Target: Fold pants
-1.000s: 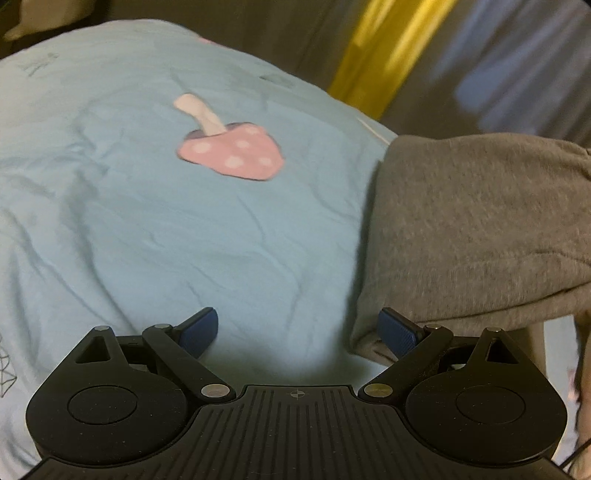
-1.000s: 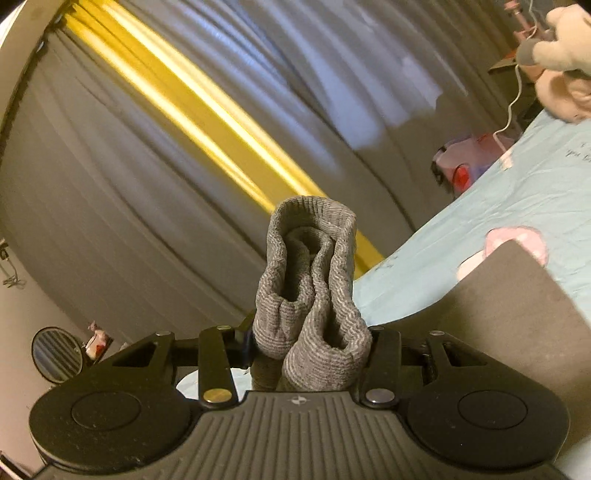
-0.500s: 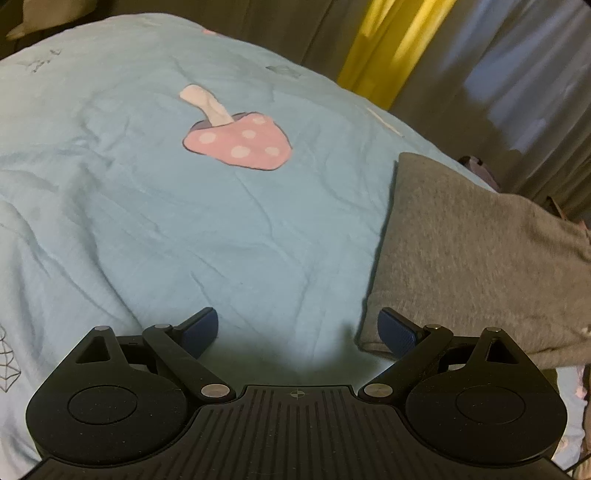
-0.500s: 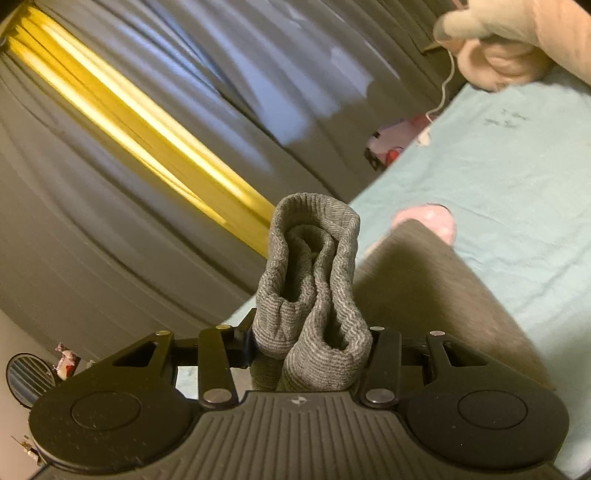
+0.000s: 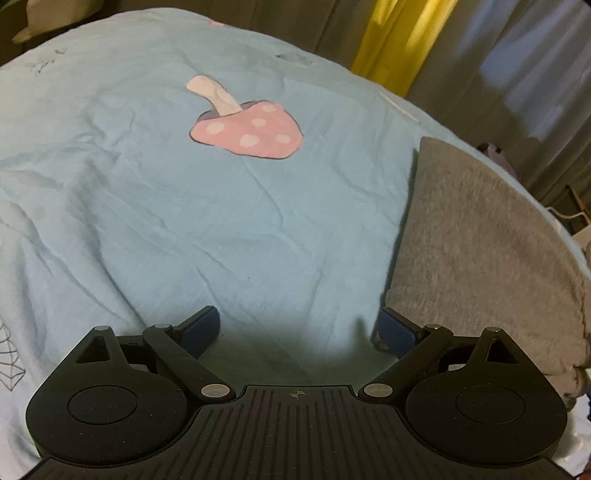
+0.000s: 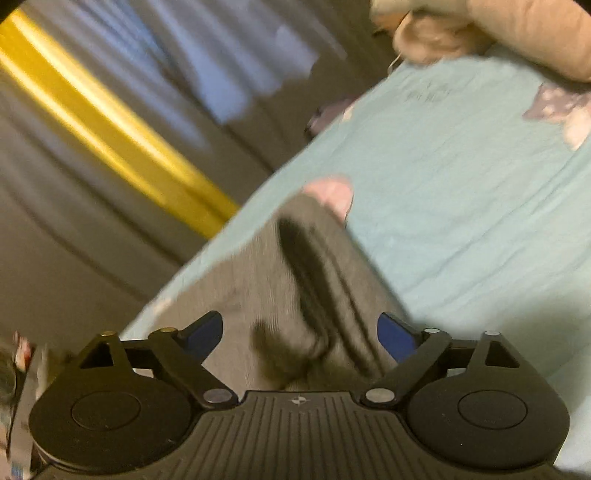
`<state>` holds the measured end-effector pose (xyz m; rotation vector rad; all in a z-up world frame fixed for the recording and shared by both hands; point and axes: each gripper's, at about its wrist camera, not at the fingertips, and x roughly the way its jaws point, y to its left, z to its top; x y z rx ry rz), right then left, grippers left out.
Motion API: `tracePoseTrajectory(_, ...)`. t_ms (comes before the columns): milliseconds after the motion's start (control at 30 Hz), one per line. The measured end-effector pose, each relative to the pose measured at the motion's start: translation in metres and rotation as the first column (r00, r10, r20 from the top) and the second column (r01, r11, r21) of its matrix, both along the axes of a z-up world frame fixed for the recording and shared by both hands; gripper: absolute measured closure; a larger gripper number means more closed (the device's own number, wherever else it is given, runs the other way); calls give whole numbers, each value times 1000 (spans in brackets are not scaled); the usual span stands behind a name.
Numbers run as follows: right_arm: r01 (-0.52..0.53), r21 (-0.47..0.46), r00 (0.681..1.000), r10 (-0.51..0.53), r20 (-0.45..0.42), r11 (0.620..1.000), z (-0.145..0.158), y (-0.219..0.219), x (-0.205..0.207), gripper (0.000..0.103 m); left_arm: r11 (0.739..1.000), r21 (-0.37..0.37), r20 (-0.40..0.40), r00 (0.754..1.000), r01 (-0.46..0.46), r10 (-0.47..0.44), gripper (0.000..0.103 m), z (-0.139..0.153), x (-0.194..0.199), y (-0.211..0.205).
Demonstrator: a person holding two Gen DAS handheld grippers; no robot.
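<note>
The grey pants (image 5: 476,251) lie folded on the light blue bedspread (image 5: 155,206), at the right of the left wrist view. My left gripper (image 5: 299,328) is open over the bedspread, its right fingertip (image 5: 395,328) beside the pants' near left corner, nothing between the pads. In the blurred right wrist view the pants (image 6: 266,280) stretch ahead with a dark fold running along them. My right gripper (image 6: 299,332) hangs over them, its jaws opening wide, and the ribbed cuff end (image 6: 295,350) lies loose between them, untouched by the pads.
A pink mushroom print (image 5: 247,129) marks the bedspread ahead of the left gripper. Grey curtains with a yellow stripe (image 6: 110,122) hang behind the bed. A beige plush toy (image 6: 498,33) rests at the far edge.
The right gripper came down toward the bed and let go of the ribbed cuff it was clamping; the cuff dropped onto the folded pants. The left gripper stayed open and hardly moved.
</note>
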<state>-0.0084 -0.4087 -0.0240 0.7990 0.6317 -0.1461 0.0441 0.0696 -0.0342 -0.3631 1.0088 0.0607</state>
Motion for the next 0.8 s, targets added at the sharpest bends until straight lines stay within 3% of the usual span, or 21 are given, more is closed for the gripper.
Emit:
tracePoseTrajectory(100, -23, -68, 998, 19, -61, 997, -15, 8, 4, 11, 1000, 18, -4, 1000, -3, 3, 6, 1, -1, -2)
tracePoseTrajectory(267, -22, -137, 998, 13, -60, 990, -5, 11, 6, 8, 999, 49, -8, 1000, -5, 5, 6, 2, 0, -4)
tracePoseTrajectory(433, -20, -87, 998, 15, -60, 996, -1, 5, -2, 7, 996, 80, 5, 999, 33, -34, 6, 5, 0, -12)
tracePoseTrajectory(600, -9, -73, 998, 5, -60, 997, -1, -2, -5, 6, 990, 64, 31, 991, 128, -130, 6, 8, -2, -25)
tracePoseTrajectory(800, 45, 45, 997, -42, -58, 998, -14, -15, -10, 4, 942, 105, 16, 947, 317, -321, 6, 0, 3, -61)
